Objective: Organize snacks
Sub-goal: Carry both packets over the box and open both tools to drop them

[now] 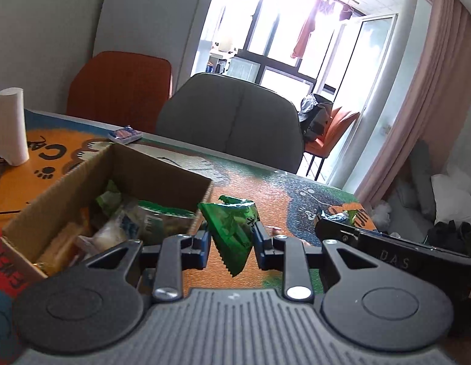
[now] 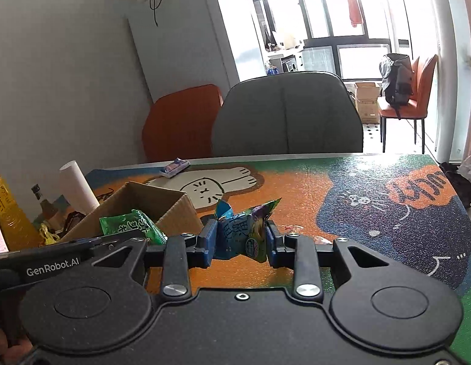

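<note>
My left gripper (image 1: 232, 243) is shut on a green snack packet (image 1: 232, 228), held above the table just right of an open cardboard box (image 1: 162, 167) with several snacks inside. The green packet also shows in the right wrist view (image 2: 129, 226) beside the box (image 2: 162, 203). My right gripper (image 2: 238, 241) is shut on a blue and purple snack packet (image 2: 241, 234), held above the table to the right of the box. The right gripper shows in the left wrist view (image 1: 387, 249) at the right.
A colourful cartoon mat (image 2: 357, 200) covers the table. A white paper roll (image 1: 10, 127), a small blue packet (image 1: 125, 134), a yellow bottle (image 2: 7, 213) and a dark bottle (image 2: 42, 203) stand near the box. A grey chair (image 2: 287, 118) and an orange chair (image 2: 180, 121) sit behind the table.
</note>
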Demonstrator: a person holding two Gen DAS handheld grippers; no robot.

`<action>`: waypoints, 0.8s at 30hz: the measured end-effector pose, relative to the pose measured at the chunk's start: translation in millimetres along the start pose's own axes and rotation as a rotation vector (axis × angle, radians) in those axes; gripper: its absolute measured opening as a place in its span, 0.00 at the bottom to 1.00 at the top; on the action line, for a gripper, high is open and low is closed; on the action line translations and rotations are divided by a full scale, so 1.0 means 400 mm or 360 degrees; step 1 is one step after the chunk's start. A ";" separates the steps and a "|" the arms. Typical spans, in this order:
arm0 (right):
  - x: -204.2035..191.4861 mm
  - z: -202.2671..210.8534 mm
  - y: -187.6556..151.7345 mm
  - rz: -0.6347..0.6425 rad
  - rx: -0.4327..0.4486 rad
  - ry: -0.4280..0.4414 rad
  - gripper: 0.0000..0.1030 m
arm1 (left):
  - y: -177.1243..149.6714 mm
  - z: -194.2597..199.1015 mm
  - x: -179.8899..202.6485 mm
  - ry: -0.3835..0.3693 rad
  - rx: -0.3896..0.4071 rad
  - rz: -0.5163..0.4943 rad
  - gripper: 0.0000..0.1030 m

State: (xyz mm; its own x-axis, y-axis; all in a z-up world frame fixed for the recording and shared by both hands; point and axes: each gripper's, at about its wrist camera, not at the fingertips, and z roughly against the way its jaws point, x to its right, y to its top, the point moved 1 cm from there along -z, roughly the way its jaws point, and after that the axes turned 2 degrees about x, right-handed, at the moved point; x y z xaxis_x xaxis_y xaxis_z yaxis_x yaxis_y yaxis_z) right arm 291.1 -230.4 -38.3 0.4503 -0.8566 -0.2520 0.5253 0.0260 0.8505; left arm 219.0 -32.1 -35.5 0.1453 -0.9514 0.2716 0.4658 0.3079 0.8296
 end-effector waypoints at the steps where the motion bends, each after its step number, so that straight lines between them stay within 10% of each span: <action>1: -0.008 0.000 0.001 0.0001 0.0000 0.0010 0.30 | 0.003 0.006 -0.011 0.0006 -0.0003 0.0009 0.27; 24: -0.203 -0.017 0.014 0.0101 -0.0025 0.0171 0.30 | 0.038 0.065 -0.173 0.0079 -0.0066 0.0075 0.31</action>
State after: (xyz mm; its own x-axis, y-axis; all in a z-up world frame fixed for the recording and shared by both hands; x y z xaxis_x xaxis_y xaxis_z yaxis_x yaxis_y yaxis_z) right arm 262.4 -157.3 -16.2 0.5576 -0.7926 -0.2466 0.5041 0.0873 0.8592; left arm 193.3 38.4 -29.0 0.2104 -0.9353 0.2847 0.4930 0.3530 0.7952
